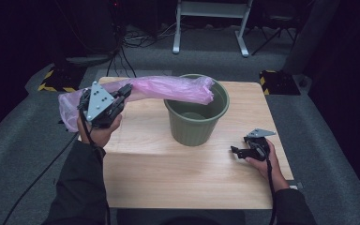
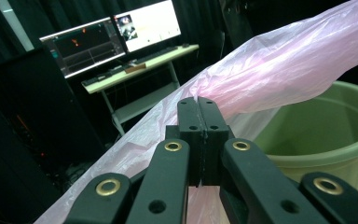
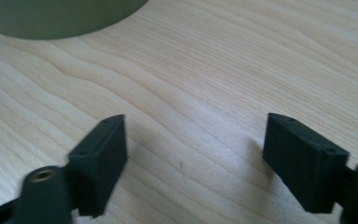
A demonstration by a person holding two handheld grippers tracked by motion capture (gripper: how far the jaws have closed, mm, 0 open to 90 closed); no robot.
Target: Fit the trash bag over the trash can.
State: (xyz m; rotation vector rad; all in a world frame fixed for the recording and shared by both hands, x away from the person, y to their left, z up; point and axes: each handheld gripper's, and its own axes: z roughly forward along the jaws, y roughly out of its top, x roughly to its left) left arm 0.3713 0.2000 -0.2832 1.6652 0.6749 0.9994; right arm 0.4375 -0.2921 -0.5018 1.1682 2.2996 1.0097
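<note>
Pinching the pink plastic bag [image 1: 168, 88] in your left tool [image 1: 125, 91], you are carrying it across the upper left of the high view so that its far end is draping over the rim of the green bucket [image 1: 197, 119] at centre. In the left gripper view that tool [image 2: 198, 105] is showing its jaws pressed fully together on a fold of the film. To do this step well, you are best keeping the film taut and lifting high enough that the loose end clears the rim before you spread it. Your right tool [image 1: 236, 151] is resting low over the counter [image 1: 183, 173] at lower right, jaws standing wide with nothing between them, ready to catch the opposite edge. The bag's opening is hard to make out, and its tail at far left is blurring into the dark floor.
</note>
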